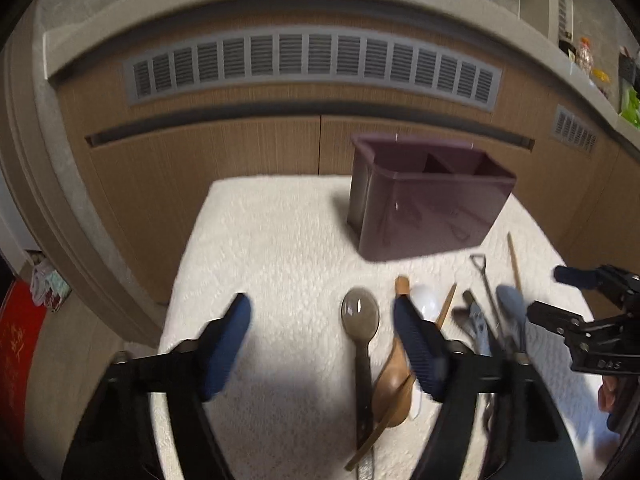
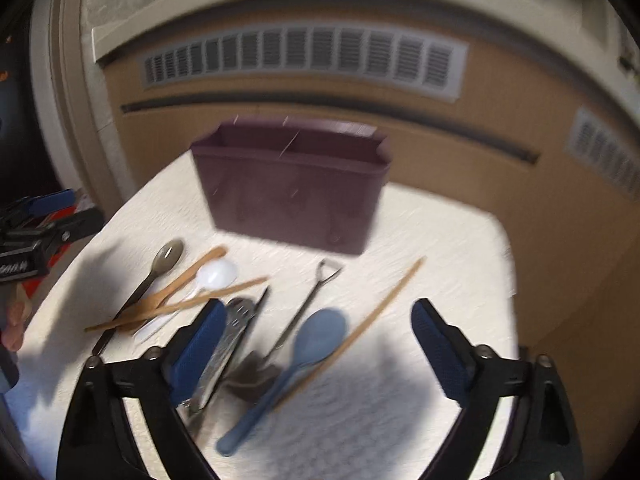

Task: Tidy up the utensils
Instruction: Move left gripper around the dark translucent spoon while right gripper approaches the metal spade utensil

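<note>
A purple two-compartment holder [image 1: 432, 200] [image 2: 288, 192] stands at the back of the white textured table [image 1: 272, 248]. Several utensils lie loose in front of it: a grey spoon [image 1: 360, 312] [image 2: 168, 256], a wooden spoon [image 1: 394, 384], a white spoon [image 2: 218, 272], a blue spoon [image 2: 316, 336] [image 1: 512, 308], a wooden chopstick [image 2: 380, 304] and a thin metal utensil [image 2: 316, 292]. My left gripper [image 1: 320, 308] hovers open over the grey spoon, holding nothing. My right gripper [image 2: 320, 312] hovers open above the blue spoon and chopstick, also empty. Both views are blurred.
A wooden cabinet front with a grey vent grille [image 1: 312, 60] rises right behind the table. A red box [image 1: 16, 360] sits low on the left. The person's hand [image 1: 608, 392] shows at the right gripper's handle. The table's left part holds no utensils.
</note>
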### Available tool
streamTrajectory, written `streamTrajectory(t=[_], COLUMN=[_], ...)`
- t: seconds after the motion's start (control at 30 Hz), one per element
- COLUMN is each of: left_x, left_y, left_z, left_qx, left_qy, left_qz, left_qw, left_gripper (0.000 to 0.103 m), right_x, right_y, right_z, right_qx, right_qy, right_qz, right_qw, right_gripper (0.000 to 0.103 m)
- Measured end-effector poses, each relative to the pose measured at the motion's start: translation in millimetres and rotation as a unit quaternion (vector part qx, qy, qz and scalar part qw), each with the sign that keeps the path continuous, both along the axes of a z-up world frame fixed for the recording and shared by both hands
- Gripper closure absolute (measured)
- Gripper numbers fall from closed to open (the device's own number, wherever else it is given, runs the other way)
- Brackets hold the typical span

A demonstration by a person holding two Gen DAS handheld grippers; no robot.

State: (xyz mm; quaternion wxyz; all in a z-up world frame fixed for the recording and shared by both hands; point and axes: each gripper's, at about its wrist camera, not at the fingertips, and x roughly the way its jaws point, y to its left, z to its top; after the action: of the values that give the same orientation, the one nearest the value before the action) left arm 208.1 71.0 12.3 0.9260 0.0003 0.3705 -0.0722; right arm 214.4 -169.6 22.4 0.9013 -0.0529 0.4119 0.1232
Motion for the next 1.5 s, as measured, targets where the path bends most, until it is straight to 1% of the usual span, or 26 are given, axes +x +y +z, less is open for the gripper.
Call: streamTrajectory(t=[0.03,0.07,0.1,0.13,0.17,0.23,0.3,0.4,0.47,0.63,0.73,0.8,0.9,0.93,0.97,1.0,1.07,1.1,1.2,1.27,1.33,1.4,1.43,1.47,1.5], left_x=[-0.8,-0.4,-0.5,1.3,1.8,8.1,14.2,26.8,36.0,46.9,50.8,52.4,53.7,53.3,52.5,51.6,48.1,46.1,39.4,35.6,32.8,29.3,27.8,26.9,26.3], left_y=[-0.4,-0.8,-2.1,-4.2,-6.9,-11.1,-18.4,-33.5,-40.2,-47.3,-48.0,-45.5,-41.4,-39.8,-38.1,-36.2,-31.1,-28.7,-24.5,-26.2,-26.5,-27.7,-28.2,-27.8,-26.4], left_z=[-6.1,-11.5,-16.5,-21.3,-25.8,-32.2,-36.6,-41.0,-45.1,-52.4,-58.1,-60.5,-62.8,-63.1,-63.2,-63.1,-62.7,-62.9,-65.3,-64.7,-64.1,-63.2,-62.5,-62.2,-62.5], left_qx=[-0.001,-0.003,-0.007,-0.010,-0.014,-0.024,-0.025,-0.004,0.009,0.014,0.024,0.026,0.031,0.033,0.036,0.038,0.036,0.032,0.016,0.016,0.006,0.002,0.003,0.003,0.001], left_qy=[0.005,0.012,0.021,0.033,0.045,0.065,0.078,0.082,0.088,0.105,0.113,0.116,0.115,0.113,0.111,0.109,0.108,0.110,0.122,0.120,0.119,0.114,0.110,0.108,0.111], left_qz=[-0.003,-0.008,-0.016,-0.027,-0.037,-0.052,-0.057,-0.056,-0.045,-0.033,-0.027,-0.021,-0.013,-0.010,-0.009,-0.008,-0.009,-0.013,-0.028,-0.034,-0.036,-0.040,-0.040,-0.038,-0.035], left_qw=[1.0000,0.9999,0.9996,0.9990,0.9982,0.9963,0.9950,0.9950,0.9951,0.9939,0.9929,0.9927,0.9928,0.9930,0.9931,0.9933,0.9935,0.9933,0.9921,0.9921,0.9922,0.9927,0.9932,0.9934,0.9933], left_gripper=[0.047,0.051,0.054,0.061,0.067,0.070,0.071,0.071,0.071,0.068,0.061,0.060,0.060,0.060,0.060,0.060,0.060,0.060,0.060,0.060,0.060,0.060,0.060,0.060,0.060], right_x=[2.6,6.1,7.9,9.4,8.5,6.3,2.1,-3.9,-7.2,-12.1,-12.2,-13.5,-14.5,-14.0,-14.4,-15.2,-18.2,-20.1,-20.9,-18.4,-13.9,-8.5,-6.3,-5.7,-4.6], right_y=[3.8,7.6,11.4,15.2,18.8,22.7,23.4,22.5,21.8,18.8,16.1,15.0,15.8,16.5,17.6,17.7,17.5,17.1,17.2,15.6,13.6,15.9,19.7,23.3,26.4], right_z=[-8.8,-18.4,-25.6,-32.3,-36.7,-39.7,-38.4,-37.4,-38.3,-35.0,-32.2,-29.7,-26.3,-25.6,-25.2,-24.7,-23.7,-23.2,-25.9,-30.0,-31.2,-30.9,-30.5,-30.0,-28.6], right_qx=[0.007,0.012,0.012,0.007,0.001,-0.012,-0.019,-0.020,-0.027,-0.035,-0.033,-0.034,-0.038,-0.040,-0.041,-0.042,-0.045,-0.050,-0.074,-0.078,-0.076,-0.086,-0.097,-0.100,-0.091], right_qy=[0.018,0.036,0.047,0.055,0.056,0.050,0.039,0.034,0.035,0.026,0.026,0.023,0.018,0.017,0.017,0.018,0.016,0.013,0.014,0.022,0.031,0.036,0.035,0.034,0.035], right_qz=[0.010,0.020,0.025,0.031,0.034,0.038,0.038,0.034,0.028,0.019,0.015,0.012,0.012,0.012,0.012,0.012,0.013,0.013,0.010,0.008,0.000,-0.013,-0.017,-0.018,-0.013], right_qw=[1.000,0.999,0.998,0.998,0.998,0.998,0.998,0.999,0.999,0.999,0.999,0.999,0.999,0.999,0.999,0.999,0.999,0.999,0.997,0.997,0.997,0.996,0.995,0.994,0.995], right_gripper=[0.038,0.050,0.053,0.054,0.055,0.056,0.056,0.056,0.056,0.055,0.055,0.054,0.053,0.050,0.045,0.042,0.026,0.024,0.024,0.024,0.024,0.016,0.010,0.010,0.010])
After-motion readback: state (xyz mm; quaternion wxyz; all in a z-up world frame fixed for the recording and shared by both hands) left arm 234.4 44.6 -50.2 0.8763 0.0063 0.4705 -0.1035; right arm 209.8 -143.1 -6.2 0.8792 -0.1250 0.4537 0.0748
